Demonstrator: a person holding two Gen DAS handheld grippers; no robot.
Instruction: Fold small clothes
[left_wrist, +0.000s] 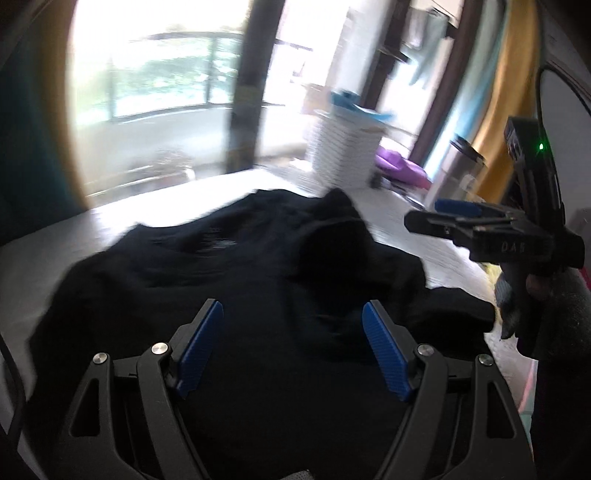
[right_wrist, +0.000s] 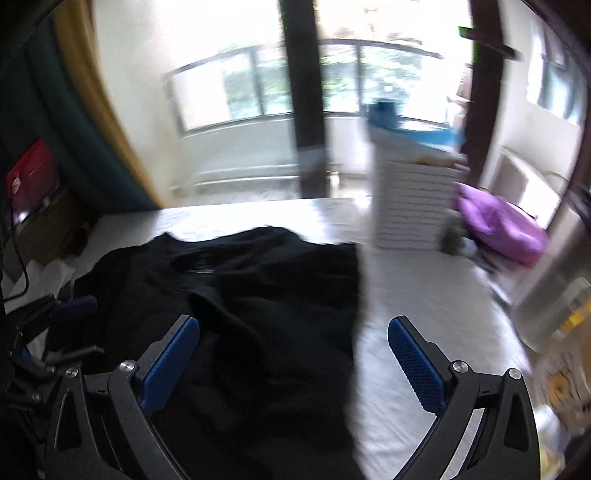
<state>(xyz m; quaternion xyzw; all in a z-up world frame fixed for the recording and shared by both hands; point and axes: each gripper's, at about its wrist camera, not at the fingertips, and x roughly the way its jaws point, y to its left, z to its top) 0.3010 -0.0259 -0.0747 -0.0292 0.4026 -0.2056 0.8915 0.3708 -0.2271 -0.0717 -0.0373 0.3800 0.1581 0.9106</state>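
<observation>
In the left wrist view, a white slatted basket (left_wrist: 343, 155) and purple bag (left_wrist: 400, 166) are seen beyond the black garment (left_wrist: 236, 280), rumpled on the white-covered surface (left_wrist: 439, 240). The left gripper (left_wrist: 293, 350) is spread above it, pinching nothing.

In the right wrist view, bare sheet lies rightward; the right gripper (right_wrist: 293, 365) is spread wide over the garment's edge.

The left wrist view looks forward and down between its own black tongs with blue pads (left_wrist: 293, 347), close above a crumpled black garment (left_wrist: 229, 266) on a white-covered bed (left_wrist: 436, 236). The right wrist view looks the same way past its tongs (right_wrist: 293, 365), a little further right, over the garment's right edge. Both share the garment, the bed, a white slatted laundry basket (left_wrist: 343, 147) and a bright window (left_wrist: 162, 77) beyond.
</observation>
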